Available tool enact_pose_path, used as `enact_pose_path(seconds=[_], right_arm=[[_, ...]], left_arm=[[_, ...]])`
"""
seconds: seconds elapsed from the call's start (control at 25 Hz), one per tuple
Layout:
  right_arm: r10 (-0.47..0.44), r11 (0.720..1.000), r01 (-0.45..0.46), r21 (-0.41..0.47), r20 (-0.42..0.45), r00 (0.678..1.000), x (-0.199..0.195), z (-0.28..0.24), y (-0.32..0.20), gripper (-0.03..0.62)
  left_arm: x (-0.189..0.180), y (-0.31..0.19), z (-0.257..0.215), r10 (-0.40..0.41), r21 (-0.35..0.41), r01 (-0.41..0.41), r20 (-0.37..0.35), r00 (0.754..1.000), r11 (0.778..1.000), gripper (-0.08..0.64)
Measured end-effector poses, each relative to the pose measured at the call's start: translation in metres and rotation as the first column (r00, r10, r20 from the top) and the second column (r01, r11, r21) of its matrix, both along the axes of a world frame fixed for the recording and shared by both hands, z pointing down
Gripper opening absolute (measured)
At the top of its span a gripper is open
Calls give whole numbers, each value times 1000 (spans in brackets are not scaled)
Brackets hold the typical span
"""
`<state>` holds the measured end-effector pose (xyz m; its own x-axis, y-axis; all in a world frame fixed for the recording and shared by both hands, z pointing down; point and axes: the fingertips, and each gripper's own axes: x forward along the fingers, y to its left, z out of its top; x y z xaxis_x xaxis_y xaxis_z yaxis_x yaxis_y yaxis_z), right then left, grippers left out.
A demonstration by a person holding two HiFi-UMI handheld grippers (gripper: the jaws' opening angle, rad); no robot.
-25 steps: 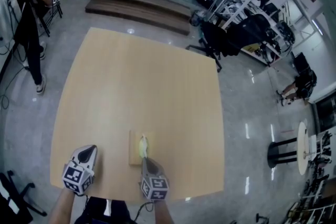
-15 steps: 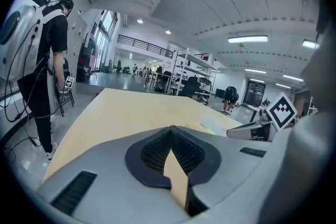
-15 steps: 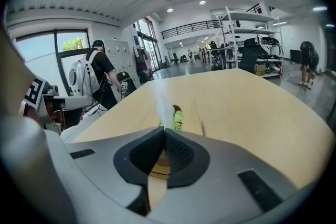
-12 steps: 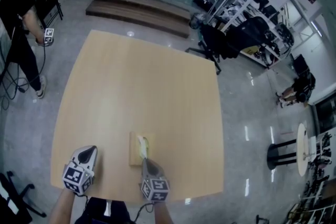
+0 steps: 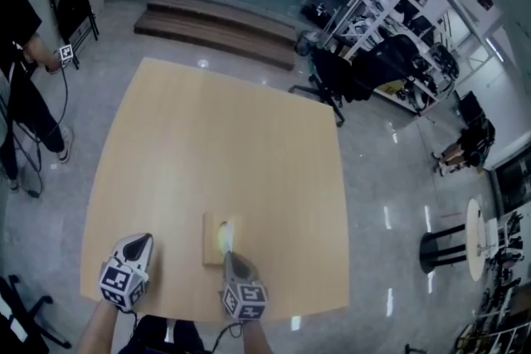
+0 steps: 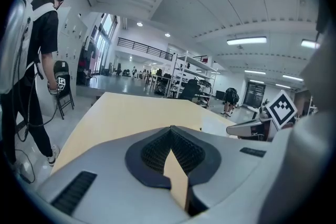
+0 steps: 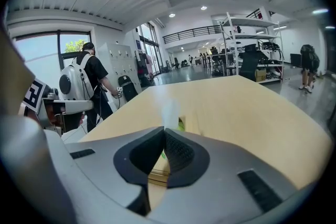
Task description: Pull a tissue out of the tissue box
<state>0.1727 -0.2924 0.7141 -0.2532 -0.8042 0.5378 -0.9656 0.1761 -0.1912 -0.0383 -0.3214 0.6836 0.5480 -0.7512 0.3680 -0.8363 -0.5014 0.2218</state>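
Our left gripper (image 5: pixel 143 237) and our right gripper (image 5: pixel 228 255) are both smooth and grey, with pointy noses. Their fingers (image 6: pixel 152 152) are dark and bumpy, like a net. Each grey shell has little black slots (image 6: pixel 73 192) on it. At the back of each sits a cube (image 5: pixel 123 281) with black-and-white squares. A thin black cable (image 5: pixel 217 334) hangs by our dark clothes (image 5: pixel 158 336).
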Motion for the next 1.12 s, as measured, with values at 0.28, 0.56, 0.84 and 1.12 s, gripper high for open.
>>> enact_pose_path(seconds=[0.28,0.56,0.84,1.12], right_arm=[[12,999,-12,39,6,1000,6,-24,-7,12],[17,997,-17,78,4,1000,6,-43,-10,12],[25,992,-25,122,1,1000,10,-65,-11,12],[30,982,-30,188,2,1000,15,-97,-15,12]], left_arm=[[3,-3,-18,-3,28,4,-9,1000,1000,6],[1,-7,-37,-3,66,4,-15,1000,998,6],[1,-10,-59,-4,111,7,-25,1000,994,6],[3,-12,-86,-2,164,8,-38,999,986,6]])
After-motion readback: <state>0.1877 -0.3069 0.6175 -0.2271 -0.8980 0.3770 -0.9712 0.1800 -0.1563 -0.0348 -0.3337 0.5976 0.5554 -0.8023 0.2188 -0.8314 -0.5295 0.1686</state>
